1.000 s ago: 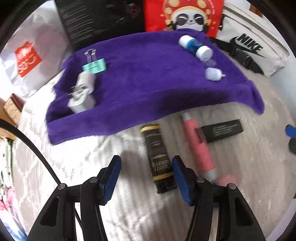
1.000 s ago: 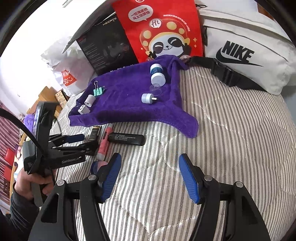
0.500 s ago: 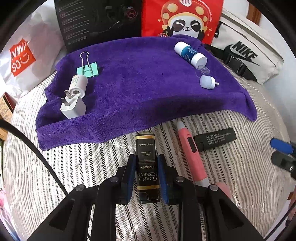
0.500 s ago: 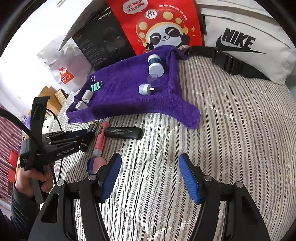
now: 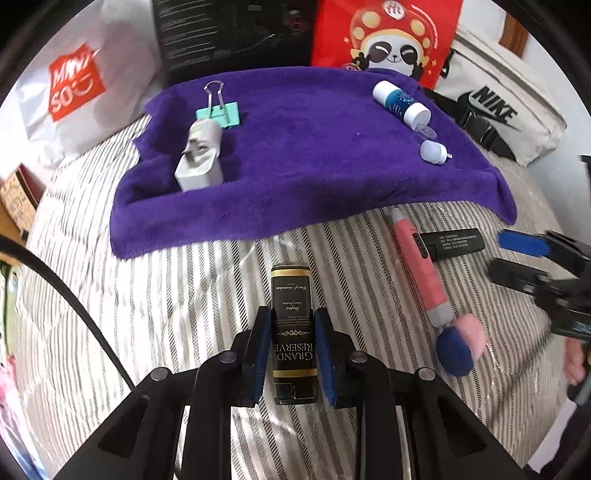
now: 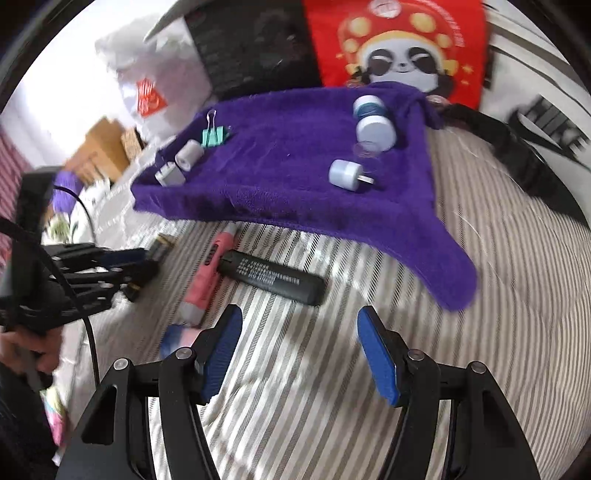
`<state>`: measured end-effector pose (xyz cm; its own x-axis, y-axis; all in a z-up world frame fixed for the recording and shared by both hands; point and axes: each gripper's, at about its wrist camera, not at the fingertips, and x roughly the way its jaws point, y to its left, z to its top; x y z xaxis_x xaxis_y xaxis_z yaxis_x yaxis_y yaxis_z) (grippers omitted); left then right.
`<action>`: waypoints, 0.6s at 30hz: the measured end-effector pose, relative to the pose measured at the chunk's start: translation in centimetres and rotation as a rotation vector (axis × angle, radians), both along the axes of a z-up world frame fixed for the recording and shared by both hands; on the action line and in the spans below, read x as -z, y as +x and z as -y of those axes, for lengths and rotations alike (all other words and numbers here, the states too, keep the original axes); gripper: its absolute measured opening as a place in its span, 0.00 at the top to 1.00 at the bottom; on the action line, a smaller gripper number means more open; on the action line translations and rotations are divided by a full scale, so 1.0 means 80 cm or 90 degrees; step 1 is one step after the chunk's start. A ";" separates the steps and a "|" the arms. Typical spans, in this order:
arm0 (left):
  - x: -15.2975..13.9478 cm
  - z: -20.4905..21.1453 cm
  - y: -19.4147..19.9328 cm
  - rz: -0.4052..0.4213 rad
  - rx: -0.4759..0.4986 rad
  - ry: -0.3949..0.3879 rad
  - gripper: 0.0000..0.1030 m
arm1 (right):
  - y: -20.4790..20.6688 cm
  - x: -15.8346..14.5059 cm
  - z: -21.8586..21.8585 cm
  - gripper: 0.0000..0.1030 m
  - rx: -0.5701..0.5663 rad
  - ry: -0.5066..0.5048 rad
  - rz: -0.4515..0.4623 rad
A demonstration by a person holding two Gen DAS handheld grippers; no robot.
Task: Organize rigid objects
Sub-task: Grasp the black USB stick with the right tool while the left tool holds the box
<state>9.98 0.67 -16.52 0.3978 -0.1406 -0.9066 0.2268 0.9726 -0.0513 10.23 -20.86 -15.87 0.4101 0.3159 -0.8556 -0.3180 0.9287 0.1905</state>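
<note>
My left gripper [image 5: 291, 347] is shut on a black and gold "Grand Reserve" box [image 5: 292, 317] and holds it just above the striped bedding. A purple towel [image 5: 314, 155] lies beyond, with a green binder clip [image 5: 218, 110], a white charger [image 5: 201, 162], a white-blue bottle [image 5: 400, 99] and a small white plug [image 5: 434, 151] on it. A pink pen [image 5: 417, 266] and a black stick [image 5: 456, 242] lie in front of the towel. My right gripper [image 6: 301, 349] is open and empty, just short of the black stick [image 6: 271, 277].
A red panda bag [image 5: 388, 40], a black box [image 5: 232, 33], a white Miniso bag [image 5: 74, 88] and a white Nike pouch [image 5: 502, 114] stand behind the towel. A blue and pink pom-pom [image 5: 460, 343] sits at the pen's near end.
My left gripper closed on the black and gold box and lifted it slightly. My right gripper moved forward toward the black stick and stayed open.
</note>
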 end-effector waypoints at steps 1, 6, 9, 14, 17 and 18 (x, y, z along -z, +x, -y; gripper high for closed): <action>0.000 -0.001 -0.001 -0.001 0.000 -0.004 0.78 | 0.005 0.004 -0.004 0.38 -0.008 -0.015 -0.001; 0.000 -0.006 -0.004 0.002 0.000 -0.014 0.78 | 0.012 0.011 -0.027 0.34 -0.070 -0.086 0.048; 0.000 -0.007 -0.004 -0.001 0.000 -0.013 0.78 | 0.010 0.016 -0.041 0.34 -0.105 -0.122 0.090; -0.001 -0.004 -0.005 0.001 0.004 -0.007 0.78 | 0.006 0.014 -0.037 0.61 -0.114 -0.089 0.089; -0.001 -0.005 -0.007 0.005 0.004 -0.009 0.78 | -0.001 0.011 -0.028 0.74 -0.099 -0.066 0.063; -0.001 -0.005 -0.007 0.007 0.004 -0.011 0.78 | -0.004 0.010 -0.027 0.76 -0.103 -0.057 0.051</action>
<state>9.42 1.07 -16.42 0.4061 -0.1581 -0.9000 0.2338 0.9701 -0.0649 9.87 -18.73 -16.65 0.4279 0.3075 -0.8499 -0.4749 0.8766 0.0781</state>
